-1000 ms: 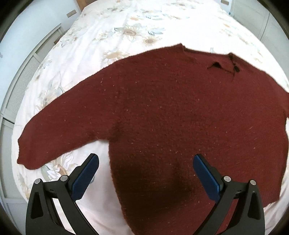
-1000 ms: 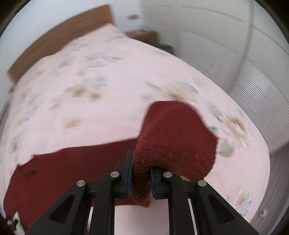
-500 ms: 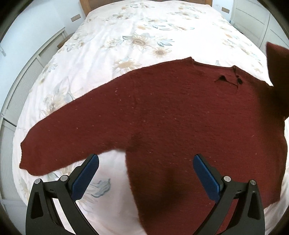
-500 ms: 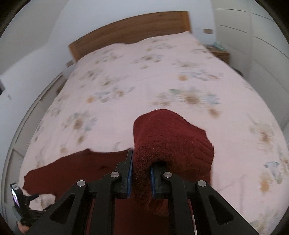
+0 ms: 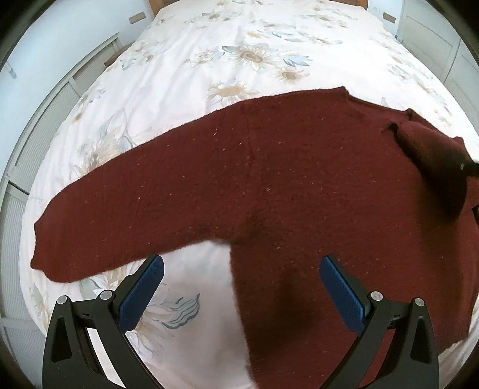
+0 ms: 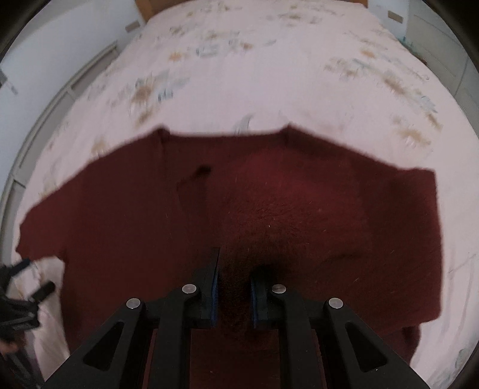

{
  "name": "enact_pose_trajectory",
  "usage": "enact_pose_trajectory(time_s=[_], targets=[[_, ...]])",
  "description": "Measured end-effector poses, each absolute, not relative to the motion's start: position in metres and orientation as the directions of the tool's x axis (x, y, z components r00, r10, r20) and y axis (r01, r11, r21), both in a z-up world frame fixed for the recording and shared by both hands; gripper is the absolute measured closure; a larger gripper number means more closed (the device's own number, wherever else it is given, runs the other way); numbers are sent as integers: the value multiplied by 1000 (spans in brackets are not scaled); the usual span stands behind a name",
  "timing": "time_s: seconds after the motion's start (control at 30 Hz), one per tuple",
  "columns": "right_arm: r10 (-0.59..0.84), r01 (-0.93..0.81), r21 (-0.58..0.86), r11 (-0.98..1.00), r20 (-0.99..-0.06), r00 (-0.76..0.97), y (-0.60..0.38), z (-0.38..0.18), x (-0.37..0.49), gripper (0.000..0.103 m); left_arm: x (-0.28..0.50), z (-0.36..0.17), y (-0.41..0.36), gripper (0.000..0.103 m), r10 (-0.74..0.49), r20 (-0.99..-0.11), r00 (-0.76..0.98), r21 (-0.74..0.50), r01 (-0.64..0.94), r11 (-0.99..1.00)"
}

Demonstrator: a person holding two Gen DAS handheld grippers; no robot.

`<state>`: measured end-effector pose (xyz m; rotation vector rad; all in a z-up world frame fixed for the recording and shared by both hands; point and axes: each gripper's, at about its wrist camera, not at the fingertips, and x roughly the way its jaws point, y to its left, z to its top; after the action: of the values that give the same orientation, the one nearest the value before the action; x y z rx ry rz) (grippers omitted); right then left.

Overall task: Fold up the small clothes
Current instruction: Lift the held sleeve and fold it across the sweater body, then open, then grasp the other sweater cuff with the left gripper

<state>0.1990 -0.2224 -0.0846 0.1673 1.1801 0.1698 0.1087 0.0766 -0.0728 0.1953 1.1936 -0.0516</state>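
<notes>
A dark red knitted sweater (image 5: 269, 185) lies flat on a bed, its left sleeve (image 5: 98, 227) stretched out to the left. My left gripper (image 5: 239, 287) is open and empty, hovering above the sweater's left armpit. My right gripper (image 6: 235, 287) is shut on the sweater's right sleeve (image 6: 287, 209) and holds it folded over the sweater's body. That sleeve also shows in the left wrist view (image 5: 434, 161) at the right edge, near the collar.
The bed has a white floral duvet (image 5: 239, 54) and a wooden headboard (image 6: 143, 9) at the far end. White slatted cupboards (image 5: 36, 143) run along the left and white doors (image 5: 443, 45) along the right. The left gripper (image 6: 21, 287) shows at the right wrist view's left edge.
My right gripper has carried the right sleeve from out at the side inward over the sweater's body. My left gripper has drifted slightly left and stayed open.
</notes>
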Motion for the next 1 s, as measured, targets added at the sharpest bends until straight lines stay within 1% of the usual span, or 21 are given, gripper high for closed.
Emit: enact_pose_trajectory(time_s=[0.1,0.17,0.2,0.27,0.3,0.37,0.43,0.47,0.57,0.63,0.77,0.87,1.0], targets=[[205,-55,199,978,-910,361,-216,-95,194,83,107,-74,77,1,56,-929,365,118,150,982],[193,-65,182,981,-917,349,-212,-99,193,72,107,-75,76,1,44,-932,361,105,151,983],[174,-68,160,985,-923,343,-211,-100,193,69,107,-75,74,1,41,-932,360,103,154,983],[149,-74,132,989,-929,338,-209,-100,192,54,108,-75,72,1,44,-931,362,108,159,981],[145,-73,127,989,-930,338,-210,-98,191,50,108,-74,70,1,45,-931,363,112,163,980],[142,-83,121,989,-930,338,-213,-92,186,35,108,-74,68,1,45,-930,365,114,169,979],[119,-94,92,991,-932,342,-218,-86,180,27,109,-74,66,1,44,-930,364,115,175,978],[104,-100,74,992,-933,343,-223,-83,176,25,110,-74,65,1,44,-931,364,115,177,977],[79,-103,45,994,-932,352,-242,-75,160,24,107,-72,61,1,34,-930,366,111,190,975],[60,-77,34,996,-931,360,-259,-75,146,24,108,-71,55,1,28,-928,370,111,206,972],[-24,17,-19,1000,-930,368,-302,-79,120,24,110,-75,38,1,35,-927,374,134,242,961],[-40,95,-6,995,-932,359,-335,-83,106,24,117,-77,17,1,17,-930,366,128,281,951],[-63,175,0,984,-935,350,-369,-89,91,24,129,-71,-36,1,-21,-921,389,136,372,918]])
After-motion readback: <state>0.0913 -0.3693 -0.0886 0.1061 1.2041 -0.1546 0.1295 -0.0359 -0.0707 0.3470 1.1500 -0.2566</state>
